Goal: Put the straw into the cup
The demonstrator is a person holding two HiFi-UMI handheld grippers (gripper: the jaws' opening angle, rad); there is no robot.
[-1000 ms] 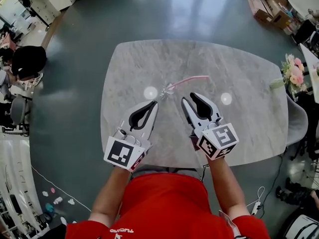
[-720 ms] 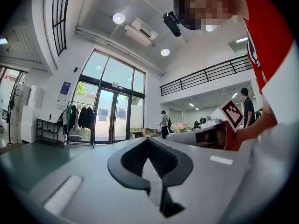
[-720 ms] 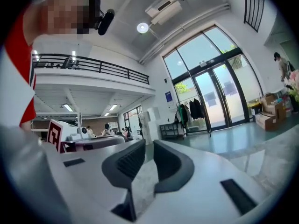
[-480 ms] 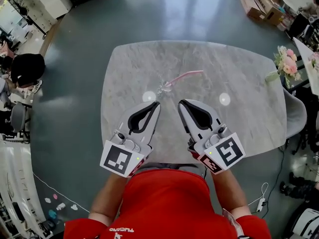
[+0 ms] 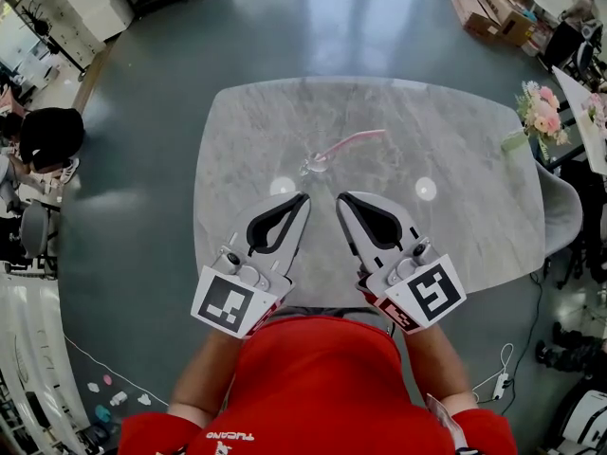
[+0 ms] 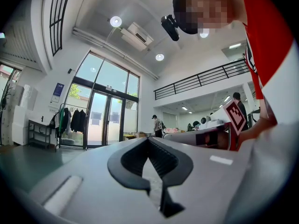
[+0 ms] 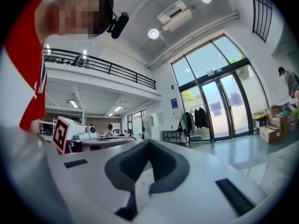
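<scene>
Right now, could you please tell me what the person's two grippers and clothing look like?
Both the left gripper and right gripper are white, tapering shells whose jaws are lined with black ribbed pads. Each carries a cube with black-and-white square markers at its rear. The person wears a red short-sleeved shirt with white lettering.

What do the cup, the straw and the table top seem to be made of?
Cup: clear glass or plastic with a glossy finish; the table shows through it.
Straw: probably plastic, pale pink and smooth, though it is too small to be sure.
Table top: a grey veined surface, like polished marble or a stone-look laminate; lamp reflections shine on it.
</scene>
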